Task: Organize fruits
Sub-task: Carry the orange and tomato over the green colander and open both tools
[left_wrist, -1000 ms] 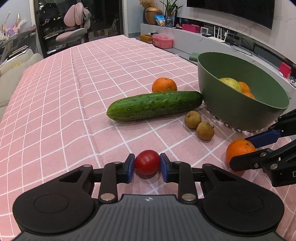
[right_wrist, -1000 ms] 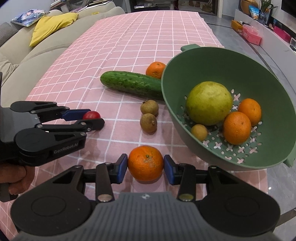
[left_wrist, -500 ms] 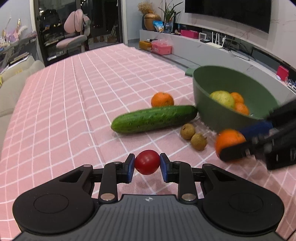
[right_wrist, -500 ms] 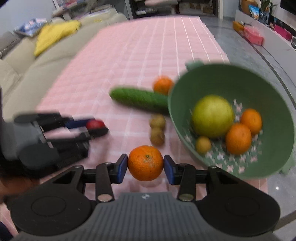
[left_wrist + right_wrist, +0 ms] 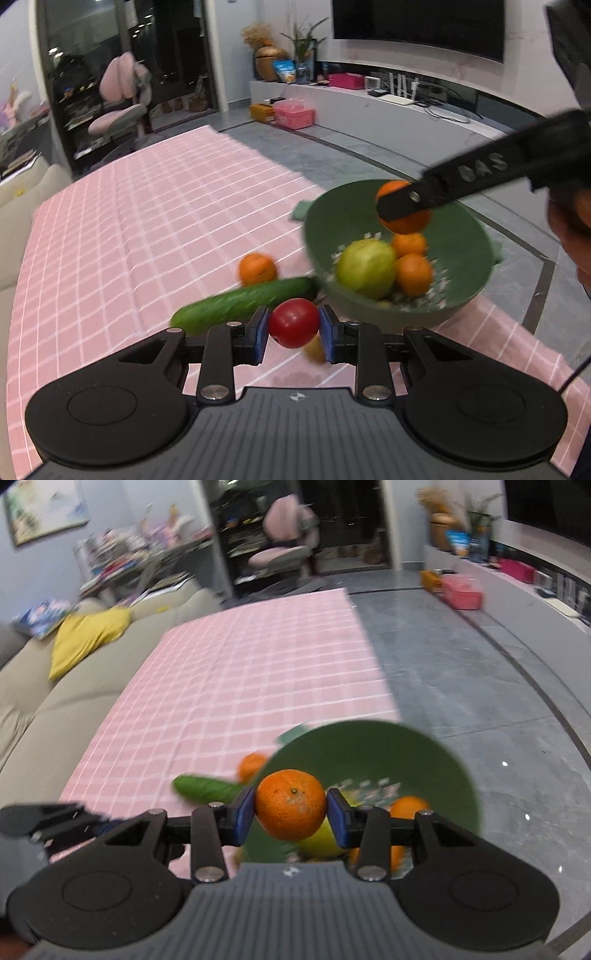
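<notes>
- Tomato (image 5: 294, 322) is pinched in our left gripper (image 5: 294, 328), low centre of the left view.
- Our right gripper (image 5: 290, 808) clamps an orange (image 5: 290, 804) above the green bowl (image 5: 424, 753).
- Beyond, cucumber (image 5: 243, 306) lies on the pink cloth (image 5: 147, 229), centre frame.

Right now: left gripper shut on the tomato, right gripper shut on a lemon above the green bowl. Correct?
Not quite. The right gripper is shut on an orange, not a lemon; the right wrist view shows it between the blue pads. The rest holds: the left gripper is shut on the tomato, and the orange hangs above the green bowl.
</notes>
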Available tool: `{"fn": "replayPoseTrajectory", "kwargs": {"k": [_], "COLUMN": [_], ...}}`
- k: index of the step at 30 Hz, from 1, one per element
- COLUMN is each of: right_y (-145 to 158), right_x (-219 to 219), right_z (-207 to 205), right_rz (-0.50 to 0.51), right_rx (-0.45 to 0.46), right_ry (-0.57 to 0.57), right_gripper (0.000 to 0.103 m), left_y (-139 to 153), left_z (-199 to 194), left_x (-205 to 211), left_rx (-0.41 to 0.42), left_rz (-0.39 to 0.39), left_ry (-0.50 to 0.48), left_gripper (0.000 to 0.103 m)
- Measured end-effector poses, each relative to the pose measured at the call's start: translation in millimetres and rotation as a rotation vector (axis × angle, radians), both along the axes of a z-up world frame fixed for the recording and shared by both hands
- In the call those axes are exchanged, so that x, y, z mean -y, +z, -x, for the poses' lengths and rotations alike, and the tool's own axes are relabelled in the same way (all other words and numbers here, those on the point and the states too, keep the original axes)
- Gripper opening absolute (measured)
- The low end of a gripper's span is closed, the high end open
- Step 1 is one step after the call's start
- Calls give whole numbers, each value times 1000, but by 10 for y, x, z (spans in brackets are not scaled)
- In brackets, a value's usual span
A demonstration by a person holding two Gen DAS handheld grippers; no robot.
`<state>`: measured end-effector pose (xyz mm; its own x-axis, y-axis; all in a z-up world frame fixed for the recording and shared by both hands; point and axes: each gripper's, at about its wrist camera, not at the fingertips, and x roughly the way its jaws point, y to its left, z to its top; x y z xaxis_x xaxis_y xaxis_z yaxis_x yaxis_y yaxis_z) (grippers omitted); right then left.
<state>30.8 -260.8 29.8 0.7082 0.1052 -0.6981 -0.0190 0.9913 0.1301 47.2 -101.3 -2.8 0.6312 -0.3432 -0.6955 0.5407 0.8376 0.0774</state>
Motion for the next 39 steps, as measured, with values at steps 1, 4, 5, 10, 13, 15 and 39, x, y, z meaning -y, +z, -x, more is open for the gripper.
{"fn": "replayPoseTrajectory", "kwargs": {"k": [1, 4, 5, 10, 13, 15, 39], "right_y": [11, 16, 13, -50, -78, -105, -525], "right_x": [96, 285, 332, 501, 593, 588, 595], "right_z": [-16, -77, -91, -188, -239, -269, -622], "right_rz": [-5, -7, -5, -27, -34, -26, 48], "right_rx": [1, -6, -10, -28, -40, -59, -176], "right_ry": [-13, -20, -22, -61, -57, -29, 10], "right_gripper": [39, 39, 39, 39, 39, 39, 40], "left_y": [14, 19, 9, -104, -169, -221, -562], "left_z": [-3, -1, -3, -16, -60, -98, -377], "left_x": [83, 356, 449, 824, 939, 994, 1127], "left_rx": [0, -1, -4, -40, -66, -86, -234], "left_rz": [-3, -14, -18, -16, -6, -9, -28], "left_ry": [-13, -52, -64, -91, -84, -79, -71], "left_gripper": [32, 32, 32, 32, 32, 32, 33]}}
